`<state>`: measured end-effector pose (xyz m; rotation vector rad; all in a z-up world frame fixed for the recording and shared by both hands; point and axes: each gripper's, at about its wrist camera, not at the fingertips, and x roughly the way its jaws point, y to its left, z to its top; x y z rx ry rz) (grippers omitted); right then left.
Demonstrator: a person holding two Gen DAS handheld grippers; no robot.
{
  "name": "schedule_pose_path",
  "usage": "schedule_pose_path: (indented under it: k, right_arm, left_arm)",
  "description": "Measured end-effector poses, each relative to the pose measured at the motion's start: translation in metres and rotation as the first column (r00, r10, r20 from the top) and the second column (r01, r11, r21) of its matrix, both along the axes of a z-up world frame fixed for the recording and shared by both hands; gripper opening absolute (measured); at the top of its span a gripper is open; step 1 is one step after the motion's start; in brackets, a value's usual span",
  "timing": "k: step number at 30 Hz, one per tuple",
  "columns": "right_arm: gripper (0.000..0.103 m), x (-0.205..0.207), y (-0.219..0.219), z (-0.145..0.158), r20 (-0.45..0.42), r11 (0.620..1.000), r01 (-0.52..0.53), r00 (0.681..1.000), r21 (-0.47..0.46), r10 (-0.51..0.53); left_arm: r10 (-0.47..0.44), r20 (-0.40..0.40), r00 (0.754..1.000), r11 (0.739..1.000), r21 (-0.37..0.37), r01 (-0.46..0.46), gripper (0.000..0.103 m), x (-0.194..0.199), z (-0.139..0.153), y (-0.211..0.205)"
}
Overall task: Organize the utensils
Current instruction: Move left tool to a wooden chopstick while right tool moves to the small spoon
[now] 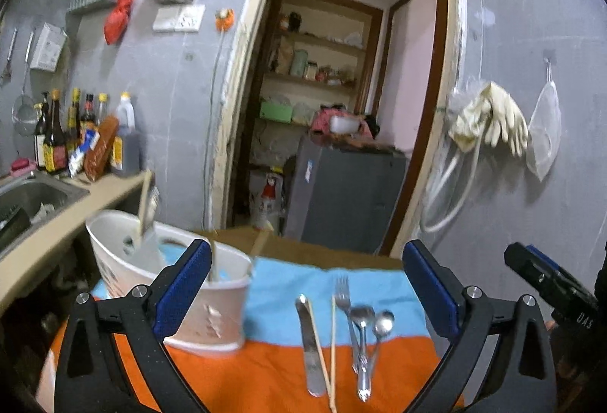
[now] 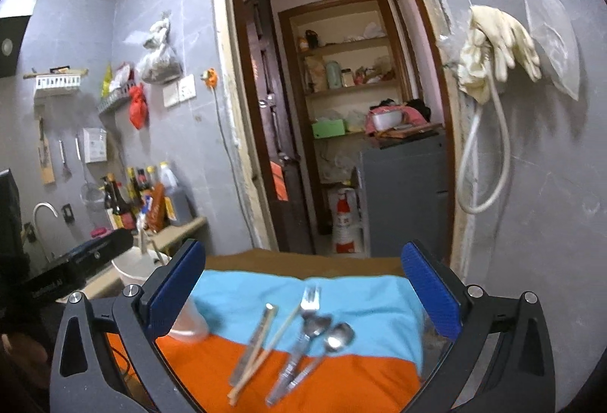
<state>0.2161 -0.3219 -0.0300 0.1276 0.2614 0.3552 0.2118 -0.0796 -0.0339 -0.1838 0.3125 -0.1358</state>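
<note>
On a blue and orange cloth lie a table knife, two wooden chopsticks, a fork and two spoons. A white utensil holder stands at the cloth's left with a few long handles sticking out of it. My left gripper hangs open over the cloth with nothing between its blue pads. The right wrist view shows the same knife, chopsticks, fork and spoons, with my right gripper open and empty above them.
A counter with a steel sink and sauce bottles runs along the left. A doorway to a pantry with shelves and a grey cabinet lies straight past the table. Rubber gloves and a hose hang on the right wall.
</note>
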Motion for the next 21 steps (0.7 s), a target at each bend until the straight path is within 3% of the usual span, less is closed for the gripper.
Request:
schedule_pose_path:
  k: [8, 21]
  right_arm:
    - [0.103, 0.014, -0.022, -0.042, -0.099, 0.999, 0.036, 0.994, 0.012, -0.035]
    - [0.103, 0.052, -0.035, -0.092, -0.266, 0.999, 0.03, 0.964, 0.043, -0.018]
  left_arm:
    - [-0.009, -0.13, 0.992, 0.999, 0.05, 0.015, 0.099, 0.018, -0.052, -0.026]
    - [-0.023, -0.335, 0.942, 0.996, 0.069, 0.049, 0.097, 0.06, -0.106, -0.036]
